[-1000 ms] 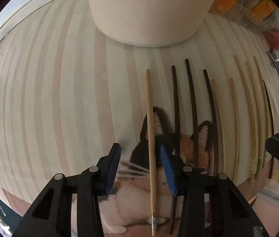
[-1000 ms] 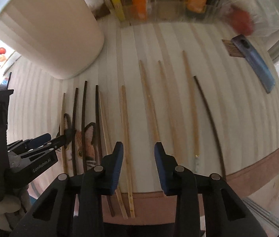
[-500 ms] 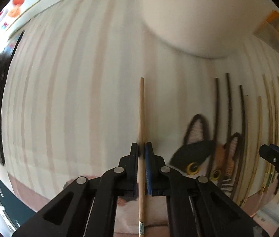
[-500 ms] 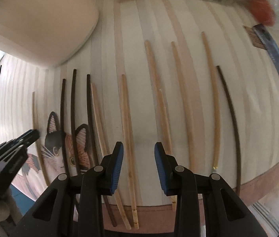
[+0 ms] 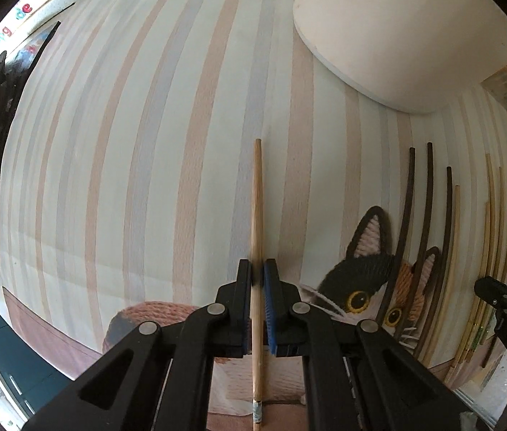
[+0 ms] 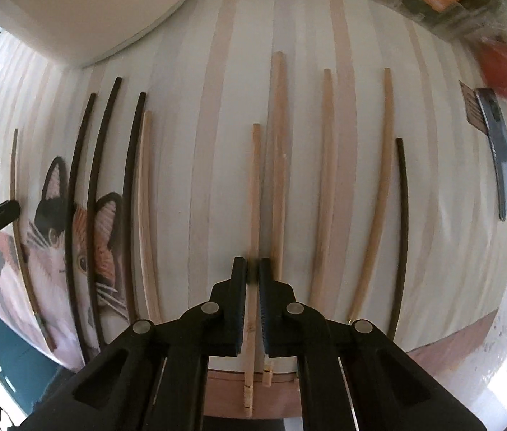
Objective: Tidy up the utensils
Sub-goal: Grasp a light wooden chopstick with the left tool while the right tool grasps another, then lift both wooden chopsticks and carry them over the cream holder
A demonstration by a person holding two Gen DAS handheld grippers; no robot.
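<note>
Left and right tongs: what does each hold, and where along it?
Left tongs: light wooden chopstick, gripped toward its near end. Right tongs: pale chopstick, also toward its near end.

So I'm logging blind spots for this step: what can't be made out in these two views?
- Left wrist: the pale container is cut off by the top edge; its opening is unseen.
- Left wrist: the right tool is cropped at the edge.
- Right wrist: the red object is blurred.
- Right wrist: the held chopstick is partly hidden between the pads.

Matt pale wooden chopstick (image 5: pixel 257 222), woven striped cloth mat (image 5: pixel 145 179), dark glossy chopsticks (image 6: pixel 102 179)
</note>
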